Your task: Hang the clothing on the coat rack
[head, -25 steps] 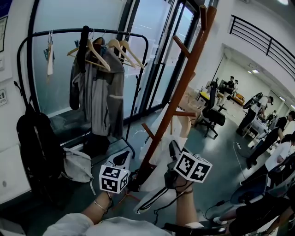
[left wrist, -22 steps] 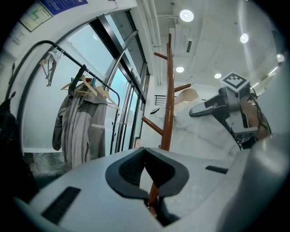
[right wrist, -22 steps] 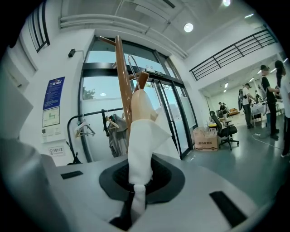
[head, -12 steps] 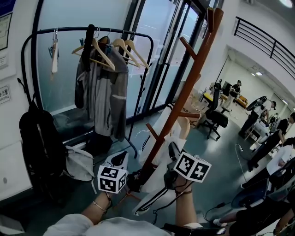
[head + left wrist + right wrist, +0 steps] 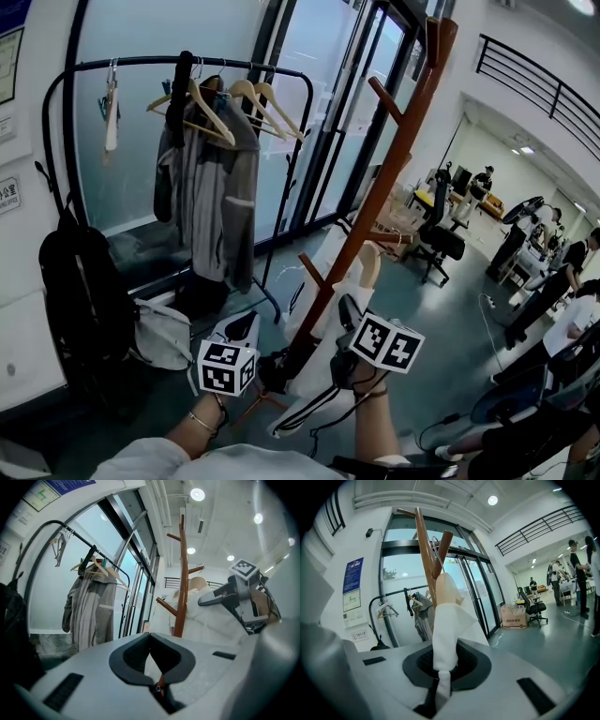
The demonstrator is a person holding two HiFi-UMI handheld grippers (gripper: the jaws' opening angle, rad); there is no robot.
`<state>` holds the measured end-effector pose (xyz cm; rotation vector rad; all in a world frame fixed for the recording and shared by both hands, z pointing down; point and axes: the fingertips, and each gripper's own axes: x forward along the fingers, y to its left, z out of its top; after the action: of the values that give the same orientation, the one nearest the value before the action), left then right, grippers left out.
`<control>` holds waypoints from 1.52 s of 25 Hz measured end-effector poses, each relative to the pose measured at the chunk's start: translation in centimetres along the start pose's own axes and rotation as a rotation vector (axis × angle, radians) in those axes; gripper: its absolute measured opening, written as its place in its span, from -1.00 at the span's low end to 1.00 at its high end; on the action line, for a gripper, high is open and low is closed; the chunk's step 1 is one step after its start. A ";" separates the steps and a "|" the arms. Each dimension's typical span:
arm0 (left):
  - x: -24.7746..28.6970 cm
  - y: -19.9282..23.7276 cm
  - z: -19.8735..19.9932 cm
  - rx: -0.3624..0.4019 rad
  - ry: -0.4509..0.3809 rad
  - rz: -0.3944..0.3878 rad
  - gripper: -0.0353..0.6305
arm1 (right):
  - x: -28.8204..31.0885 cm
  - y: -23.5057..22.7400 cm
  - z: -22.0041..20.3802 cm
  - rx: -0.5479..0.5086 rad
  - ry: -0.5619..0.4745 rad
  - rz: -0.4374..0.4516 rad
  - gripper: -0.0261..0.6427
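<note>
White garment [image 5: 445, 620] in right gripper's [image 5: 439, 670] jaws; blue poster [image 5: 353, 576] illegible

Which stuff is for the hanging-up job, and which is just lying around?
For the job: white garment, brown coat rack.
Just lying about: grey jacket, wooden hangers, black backpack, office chair.

a grey jacket [image 5: 211, 187] hangs on a black garment rail [image 5: 141, 62]; black backpack [image 5: 80, 300] beside it, office chair [image 5: 441, 239] beyond.
</note>
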<state>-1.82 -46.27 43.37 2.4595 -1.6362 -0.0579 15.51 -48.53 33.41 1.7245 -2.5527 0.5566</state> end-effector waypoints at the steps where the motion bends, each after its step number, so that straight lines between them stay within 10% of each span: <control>1: 0.1 0.1 -0.1 -0.001 0.001 0.000 -0.87 | 0.1 0.0 -0.1 0.001 0.002 0.000 -0.81; 38: 0.1 -0.1 -1.7 -0.020 0.038 0.000 -0.87 | 1.4 0.2 -2.3 -0.021 0.082 0.046 -0.66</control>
<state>-1.47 -46.08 45.05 2.4305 -1.6130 -0.0278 14.39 -49.09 35.77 1.6053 -2.5378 0.5869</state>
